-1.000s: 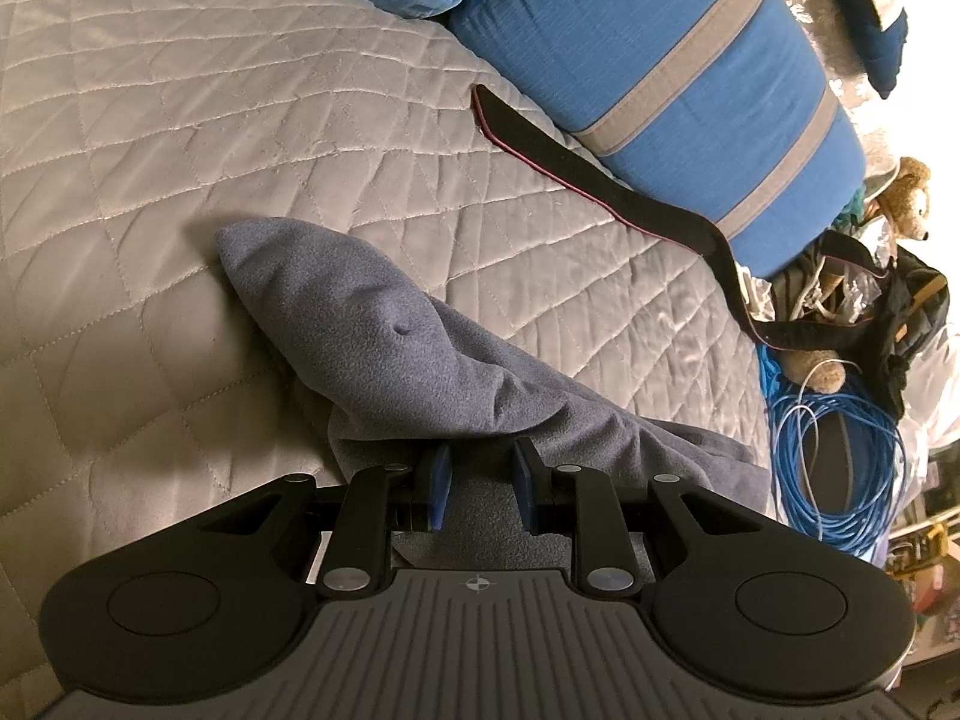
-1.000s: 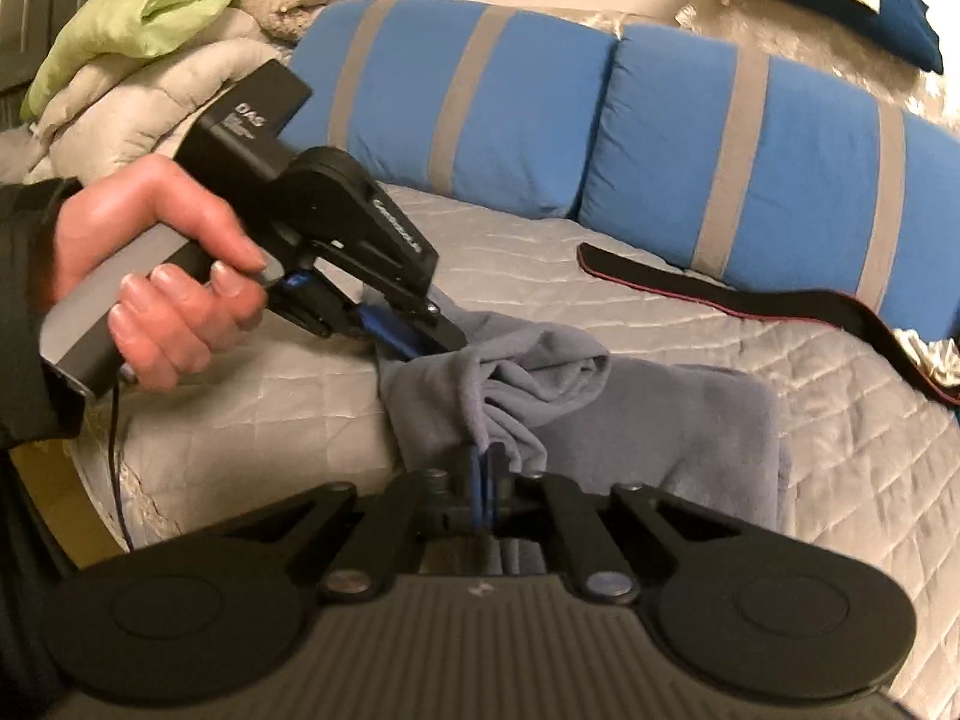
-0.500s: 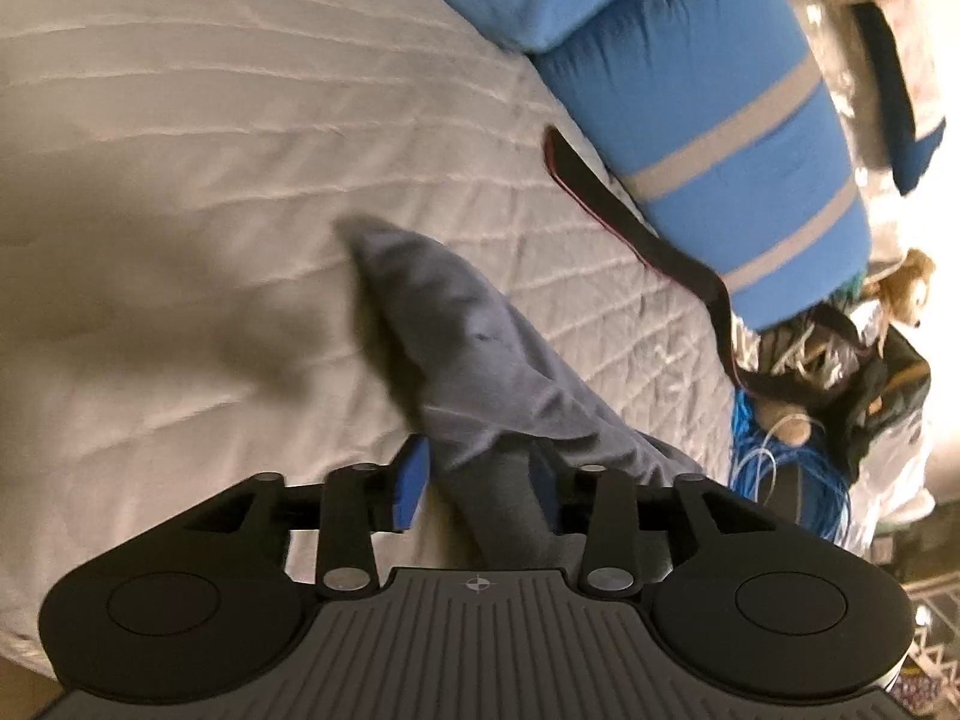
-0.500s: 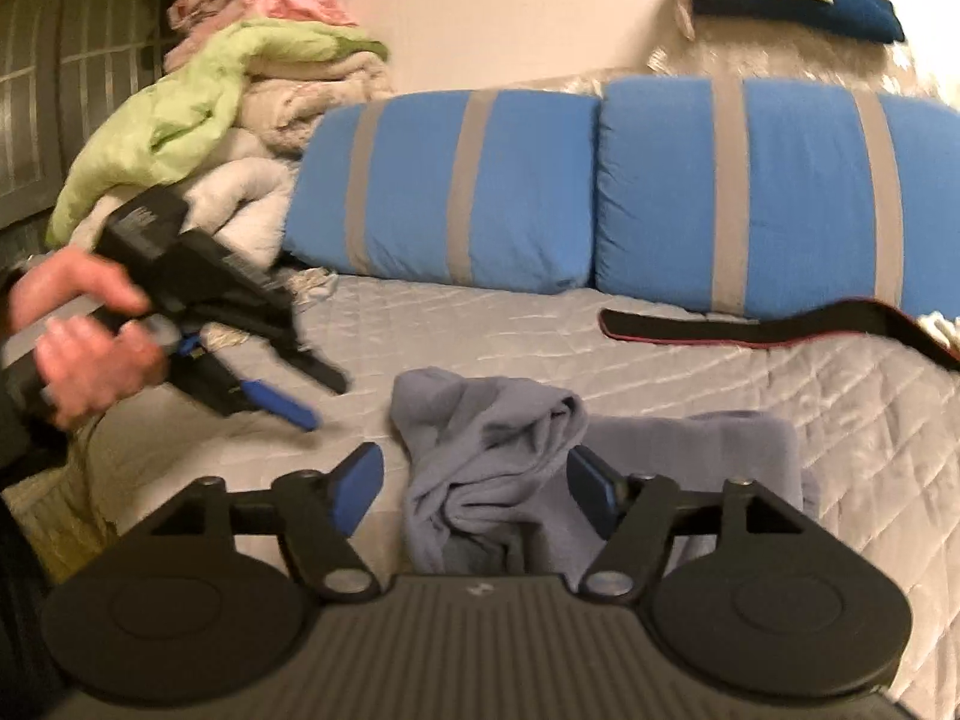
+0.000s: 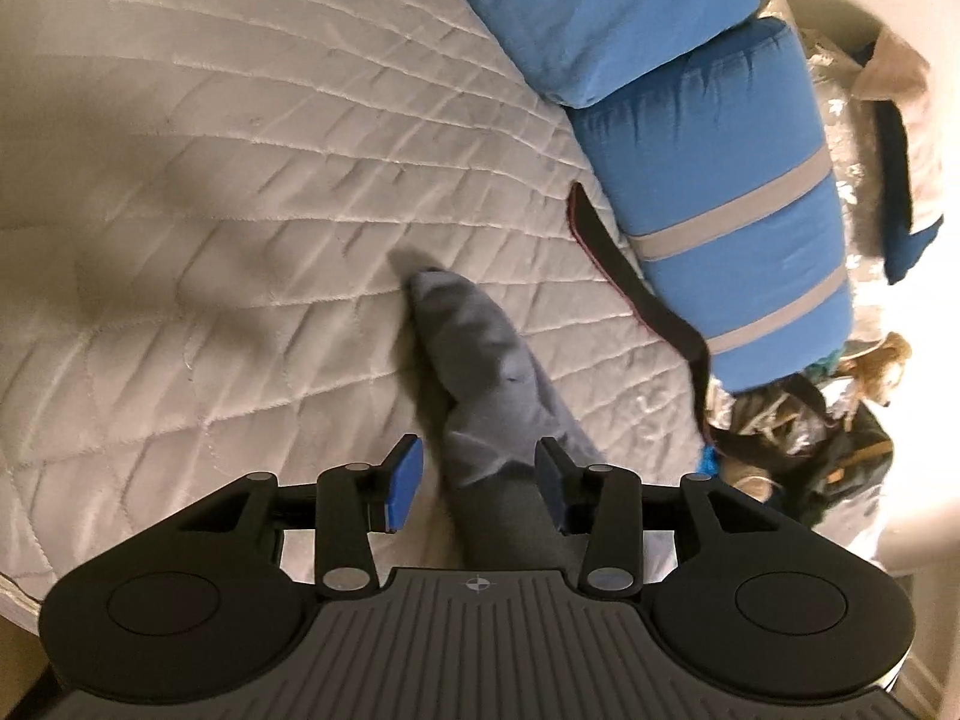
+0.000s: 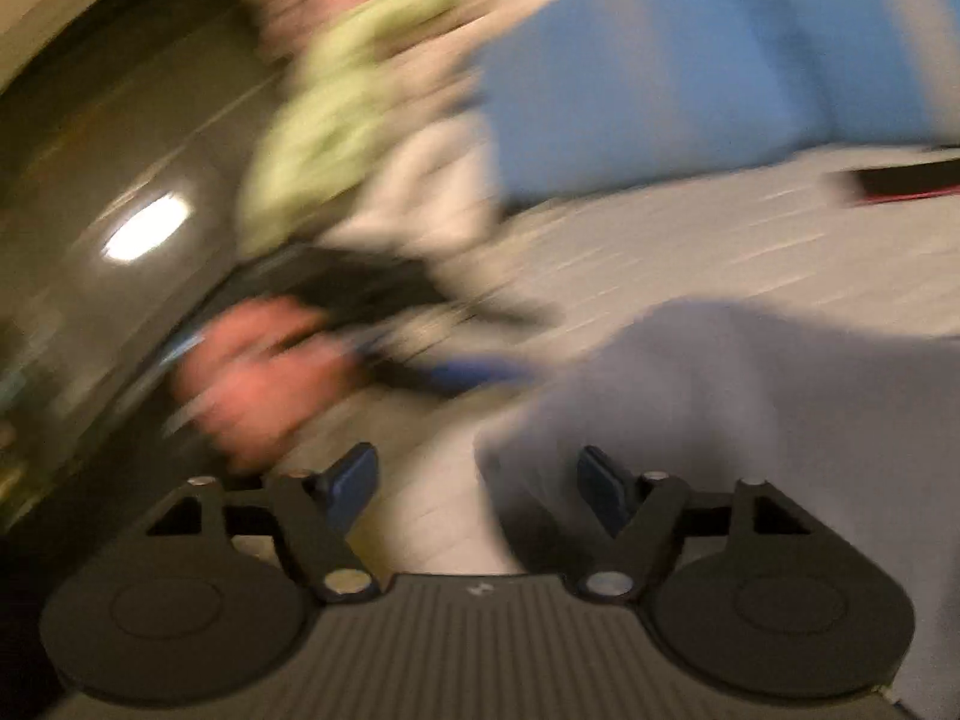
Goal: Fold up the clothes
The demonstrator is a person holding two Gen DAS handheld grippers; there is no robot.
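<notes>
The soft grey-blue fleece garment (image 5: 480,354) lies bunched in a loose ridge on the quilted beige bedspread (image 5: 210,180), running between the spread-apart jaws of the left gripper (image 5: 477,483); the right gripper (image 6: 480,489) also gapes, gripping nothing; a hurried regrasp, judging by that view's blur, could pinch several layers and drag the fold askew.

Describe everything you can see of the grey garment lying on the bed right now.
The soft grey fleece-like garment lies bunched and rumpled on the pale quilted bedspread, not yet folded flat. In the left wrist view it runs as a long tapering ridge, its narrow tip pointing away toward the blue striped bolster pillows. Its near end passes between the spread blue pads of the open left claw, which does not pinch it. In the blurred right wrist view its edge sits between the open right claw pads, ungripped.
</notes>
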